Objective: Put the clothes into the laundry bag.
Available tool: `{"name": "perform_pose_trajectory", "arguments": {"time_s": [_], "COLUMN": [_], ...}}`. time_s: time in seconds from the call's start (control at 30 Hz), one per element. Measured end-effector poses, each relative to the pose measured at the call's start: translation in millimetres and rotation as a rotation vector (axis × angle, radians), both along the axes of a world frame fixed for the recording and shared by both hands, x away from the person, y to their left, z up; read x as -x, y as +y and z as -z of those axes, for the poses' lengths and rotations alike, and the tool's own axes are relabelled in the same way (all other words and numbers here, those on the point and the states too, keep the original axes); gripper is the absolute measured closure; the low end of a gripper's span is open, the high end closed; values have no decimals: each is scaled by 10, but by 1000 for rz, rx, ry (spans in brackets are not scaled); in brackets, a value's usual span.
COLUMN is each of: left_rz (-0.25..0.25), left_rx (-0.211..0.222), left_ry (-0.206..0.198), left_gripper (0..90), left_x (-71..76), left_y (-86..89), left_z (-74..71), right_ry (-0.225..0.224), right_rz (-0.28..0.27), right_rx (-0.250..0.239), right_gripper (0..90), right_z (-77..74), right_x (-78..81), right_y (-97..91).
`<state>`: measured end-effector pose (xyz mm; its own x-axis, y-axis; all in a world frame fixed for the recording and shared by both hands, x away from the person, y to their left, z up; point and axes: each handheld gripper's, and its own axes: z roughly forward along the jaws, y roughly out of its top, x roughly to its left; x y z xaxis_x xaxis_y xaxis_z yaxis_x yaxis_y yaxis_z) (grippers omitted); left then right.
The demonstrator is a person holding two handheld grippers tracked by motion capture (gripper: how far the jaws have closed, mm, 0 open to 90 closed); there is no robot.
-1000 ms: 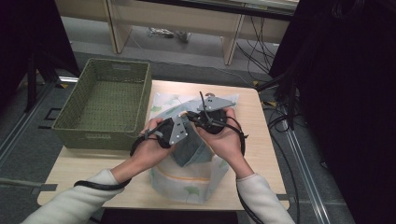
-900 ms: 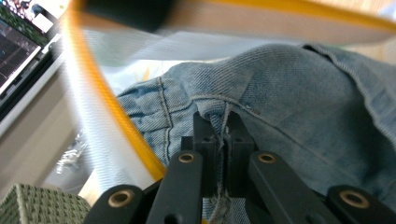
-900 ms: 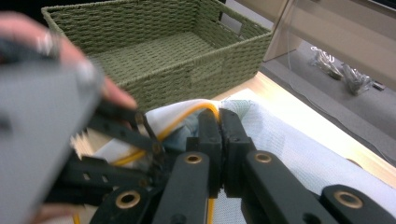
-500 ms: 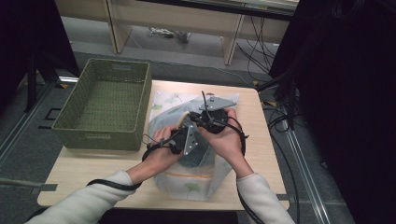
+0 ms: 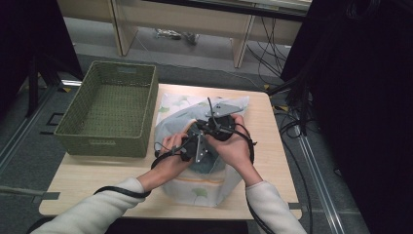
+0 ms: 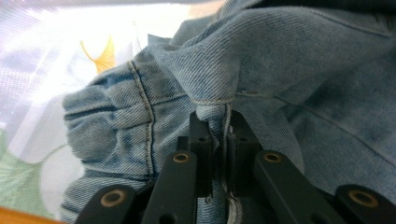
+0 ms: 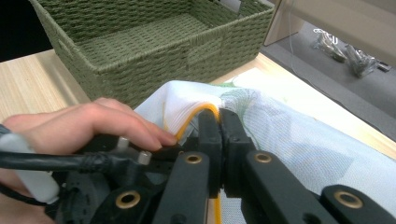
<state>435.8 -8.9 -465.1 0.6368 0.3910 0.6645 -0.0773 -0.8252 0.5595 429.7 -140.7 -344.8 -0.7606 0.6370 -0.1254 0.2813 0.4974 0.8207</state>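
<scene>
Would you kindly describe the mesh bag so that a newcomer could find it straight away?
On the wooden table, just right of the green woven basket, lies a white mesh bag under both hands. Unlike the basket, it is soft and see-through, printed with green and yellow leaves, edged with yellow piping, and holds blue denim.

Right gripper [image 7: 219,122] clamped on mesh bag's yellow rim [image 7: 196,114] — green basket [image 7: 140,42] beyond
</scene>
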Motion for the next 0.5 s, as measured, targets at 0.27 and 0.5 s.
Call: {"name": "perform_pose_trajectory", "arguments": {"time_s": [0.27, 0.5], "left_rz": [-29, -15], "left_rx": [-7, 53], "left_ry": [28, 42], "left_gripper": [823, 808], "left_x": [-58, -54], "left_y": [27, 35], "left_z": [42, 89], "right_ry": [13, 15], "right_rz": [-1, 3], "right_rx": [3, 7], "right_gripper": [900, 900], "right_z": [21, 32], "right_x": [-1, -7], "right_y": [7, -2]}}
